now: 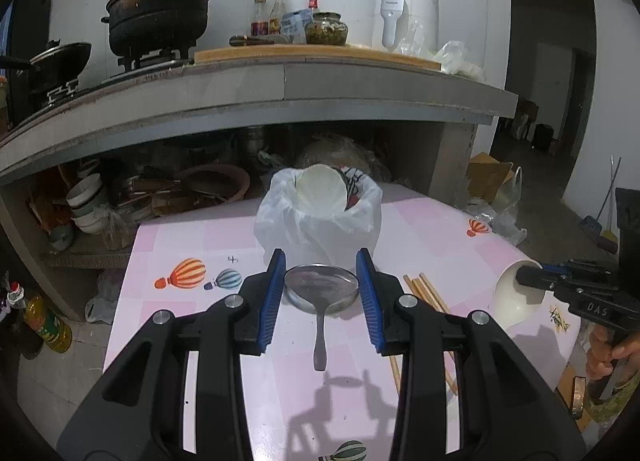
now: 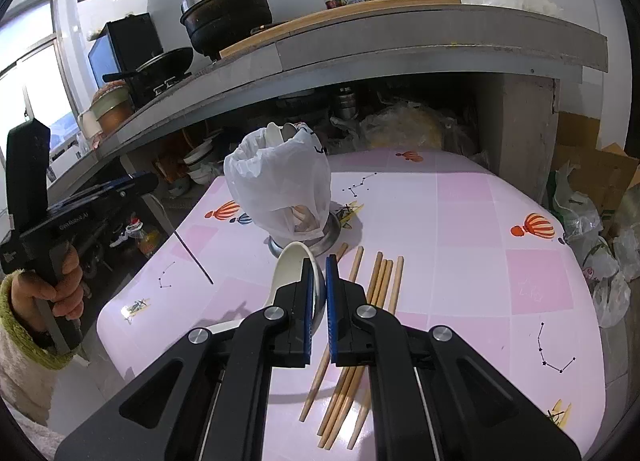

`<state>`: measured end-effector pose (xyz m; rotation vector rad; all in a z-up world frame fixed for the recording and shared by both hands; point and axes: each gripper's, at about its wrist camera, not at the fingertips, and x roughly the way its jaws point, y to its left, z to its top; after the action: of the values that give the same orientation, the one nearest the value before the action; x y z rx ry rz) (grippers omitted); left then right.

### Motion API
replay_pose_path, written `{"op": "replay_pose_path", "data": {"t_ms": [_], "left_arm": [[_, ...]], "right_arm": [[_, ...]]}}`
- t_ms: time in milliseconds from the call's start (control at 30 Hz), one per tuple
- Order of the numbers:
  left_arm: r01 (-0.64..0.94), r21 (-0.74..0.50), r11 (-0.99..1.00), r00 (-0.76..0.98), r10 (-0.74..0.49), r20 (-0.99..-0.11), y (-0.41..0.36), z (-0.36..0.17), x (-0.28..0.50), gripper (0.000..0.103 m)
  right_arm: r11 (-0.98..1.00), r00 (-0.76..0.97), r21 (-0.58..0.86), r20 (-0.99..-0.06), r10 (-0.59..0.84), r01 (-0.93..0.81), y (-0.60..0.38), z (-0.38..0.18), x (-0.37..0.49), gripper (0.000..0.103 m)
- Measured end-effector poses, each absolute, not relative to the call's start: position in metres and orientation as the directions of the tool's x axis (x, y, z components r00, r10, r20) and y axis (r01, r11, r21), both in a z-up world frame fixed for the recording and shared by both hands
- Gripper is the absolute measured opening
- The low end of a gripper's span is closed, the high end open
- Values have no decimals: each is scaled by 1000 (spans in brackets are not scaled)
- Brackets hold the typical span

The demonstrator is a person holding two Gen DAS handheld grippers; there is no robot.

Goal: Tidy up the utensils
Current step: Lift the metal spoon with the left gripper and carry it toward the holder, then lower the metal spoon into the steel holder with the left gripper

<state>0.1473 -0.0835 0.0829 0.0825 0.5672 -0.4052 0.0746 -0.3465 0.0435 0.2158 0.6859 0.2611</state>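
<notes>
The left gripper [image 1: 321,291] is holding a metal ladle [image 1: 321,288] by the bowl, its blue-padded fingers [image 1: 273,297] pressing on either side of the rim while the handle is hanging down toward the camera, clear of the pink patterned worktop [image 1: 420,229]; the ladle's shadow is falling on the surface below it. Straight ahead of it a holder lined with a white plastic bag [image 1: 316,221] is standing on the worktop, with a white spoon [image 1: 320,191] and other utensils already sticking up out of it. The right gripper [image 2: 319,289] is gripping a white ceramic spoon [image 2: 294,265] — its fingers [image 2: 331,301] are almost fully together, pinching the wall of the spoon's bowl, with the handle trailing back to the left under the gripper body. In the left wrist view that same spoon is showing at the right edge, its open bowl facing the camera. A bunch of wooden chopsticks [image 2: 360,341] is lying loose on the worktop just beneath and to the right of the right gripper, fanning out toward the near edge, near the holder's metal base [image 2: 308,245] but apart from it. In the right wrist view the person's left hand [image 2: 60,285], in a fuzzy cream sleeve with a green cuff [image 2: 28,333], is wrapping around the handle of the left gripper — the ladle's thin handle [image 2: 192,257] is slanting down from it above the worktop.
</notes>
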Motion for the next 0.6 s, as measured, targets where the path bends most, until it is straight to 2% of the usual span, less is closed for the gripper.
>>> {"op": "replay_pose_path", "data": {"t_ms": [600], "left_arm": [[401,-40,915,796,-369,-480,-79,121,144,35]], "right_arm": [[950,761,256,-575,300,-181,-347,60,77,6]]}}
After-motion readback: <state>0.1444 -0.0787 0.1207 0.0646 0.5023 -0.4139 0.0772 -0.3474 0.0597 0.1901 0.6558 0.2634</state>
